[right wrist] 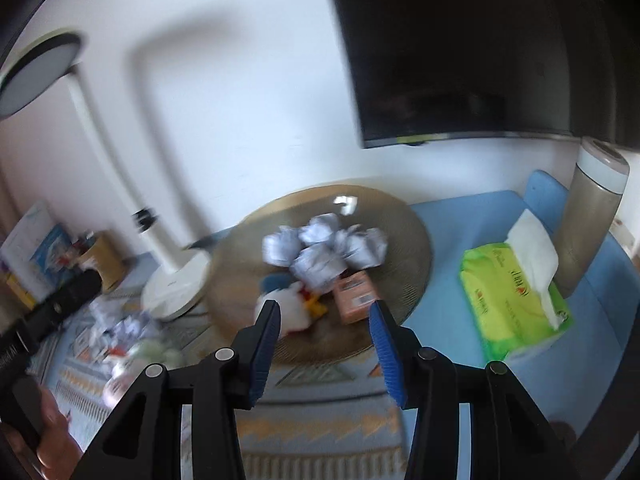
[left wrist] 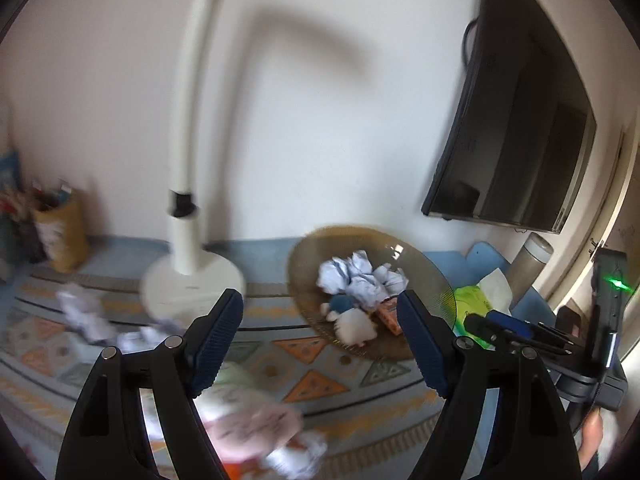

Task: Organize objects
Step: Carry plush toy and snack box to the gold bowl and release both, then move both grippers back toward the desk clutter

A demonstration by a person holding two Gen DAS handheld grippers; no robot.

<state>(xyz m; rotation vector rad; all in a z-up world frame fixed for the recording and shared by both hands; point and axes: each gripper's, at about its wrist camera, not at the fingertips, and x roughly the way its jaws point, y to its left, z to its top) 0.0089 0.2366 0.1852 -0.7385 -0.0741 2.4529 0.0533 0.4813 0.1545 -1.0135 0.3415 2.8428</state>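
Note:
An amber glass plate (left wrist: 420,264) (right wrist: 400,216) on the patterned cloth holds several crumpled paper balls (left wrist: 360,276) (right wrist: 320,248), a white plush toy (left wrist: 354,326) (right wrist: 288,308) and a small orange box (left wrist: 388,314) (right wrist: 354,294). More crumpled paper (left wrist: 84,316) (right wrist: 116,328) lies loose on the cloth to the left, and a blurred pink and white object (left wrist: 248,424) lies near my left fingers. My left gripper (left wrist: 318,300) stands wide open before the plate, holding nothing. My right gripper (right wrist: 324,308) hovers at the plate's near rim, jaws apart and empty.
A white desk lamp (left wrist: 188,200) stands left of the plate. A green tissue pack (right wrist: 512,300) and a tall flask (right wrist: 588,216) sit on a blue mat at the right. A dark screen (left wrist: 520,140) hangs on the wall. A yellow pen holder (left wrist: 64,232) stands far left.

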